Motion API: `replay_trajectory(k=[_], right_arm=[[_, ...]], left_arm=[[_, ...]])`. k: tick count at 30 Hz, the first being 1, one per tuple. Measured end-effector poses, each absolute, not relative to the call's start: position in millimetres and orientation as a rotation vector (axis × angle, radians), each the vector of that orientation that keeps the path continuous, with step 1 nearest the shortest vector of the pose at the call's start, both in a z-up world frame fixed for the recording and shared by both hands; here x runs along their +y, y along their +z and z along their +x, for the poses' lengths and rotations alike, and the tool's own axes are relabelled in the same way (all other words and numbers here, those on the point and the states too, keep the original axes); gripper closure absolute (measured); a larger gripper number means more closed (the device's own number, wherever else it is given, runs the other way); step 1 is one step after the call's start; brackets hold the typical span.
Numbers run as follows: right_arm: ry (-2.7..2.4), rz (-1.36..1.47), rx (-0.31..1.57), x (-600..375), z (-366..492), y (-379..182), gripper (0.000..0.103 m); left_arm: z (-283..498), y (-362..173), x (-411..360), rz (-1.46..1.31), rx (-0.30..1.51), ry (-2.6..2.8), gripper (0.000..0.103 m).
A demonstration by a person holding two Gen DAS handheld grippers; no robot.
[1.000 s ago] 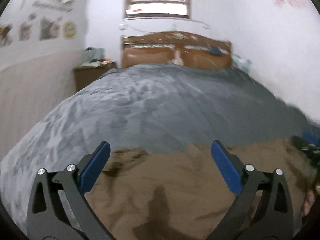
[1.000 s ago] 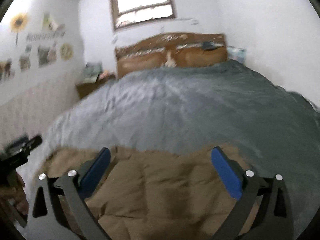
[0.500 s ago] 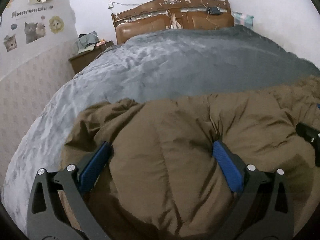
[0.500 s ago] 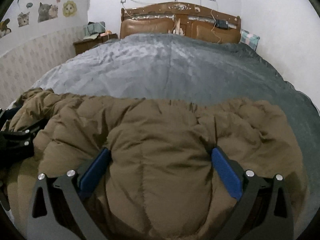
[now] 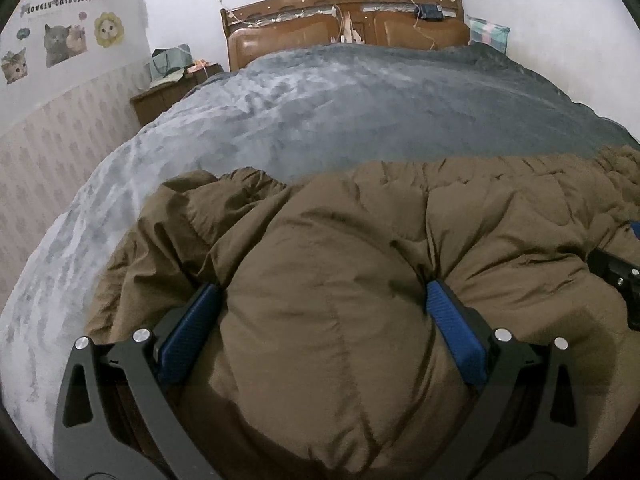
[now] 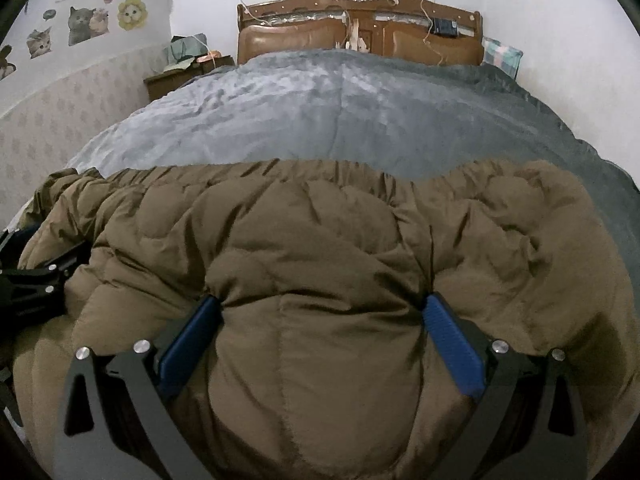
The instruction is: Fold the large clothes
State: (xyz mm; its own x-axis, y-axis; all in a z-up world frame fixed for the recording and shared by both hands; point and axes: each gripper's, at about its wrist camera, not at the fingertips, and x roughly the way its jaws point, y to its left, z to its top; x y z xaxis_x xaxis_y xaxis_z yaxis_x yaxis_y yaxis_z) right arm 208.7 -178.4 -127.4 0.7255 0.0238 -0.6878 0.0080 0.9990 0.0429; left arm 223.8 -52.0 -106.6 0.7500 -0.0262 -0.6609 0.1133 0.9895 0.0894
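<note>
A brown puffer jacket (image 5: 360, 240) lies bunched across the near end of a bed with a grey blanket (image 5: 340, 112). My left gripper (image 5: 322, 300) is wide open, its blue pads pressed down into the jacket's left part, with puffy fabric bulging between them. My right gripper (image 6: 322, 308) is also wide open and pressed into the jacket (image 6: 340, 240) further right. The right gripper shows at the right edge of the left wrist view (image 5: 618, 276); the left gripper shows at the left edge of the right wrist view (image 6: 36, 276).
A wooden headboard (image 6: 360, 24) stands at the far end of the bed. A nightstand (image 5: 172, 92) with bags stands at the far left by a wall with cat stickers (image 6: 88, 20). A pillow (image 6: 502, 54) lies at the far right.
Both grippers have dropped from above the bed down onto the jacket, and their open fingers now sink into it. The views have steadied after the blur.
</note>
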Motion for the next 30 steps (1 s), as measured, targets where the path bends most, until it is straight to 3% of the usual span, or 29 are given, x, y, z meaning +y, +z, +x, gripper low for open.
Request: replay_trajectory(k=[14, 24, 30], right_arm=[[0.008, 0.081, 0.808, -182, 222, -135, 0.002], [-0.086, 0.058, 0.74, -214, 190, -102, 0.002], [-0.137, 0.208, 0.656, -263, 143, -61, 0.002]], left_arm=[[242, -108, -55, 0.109, 0.769, -0.094, 0.003], [226, -76, -5, 0.027, 0.657, -0.043, 0.003], [196, -55, 35, -0.08, 0.668, 0.002, 0.003]])
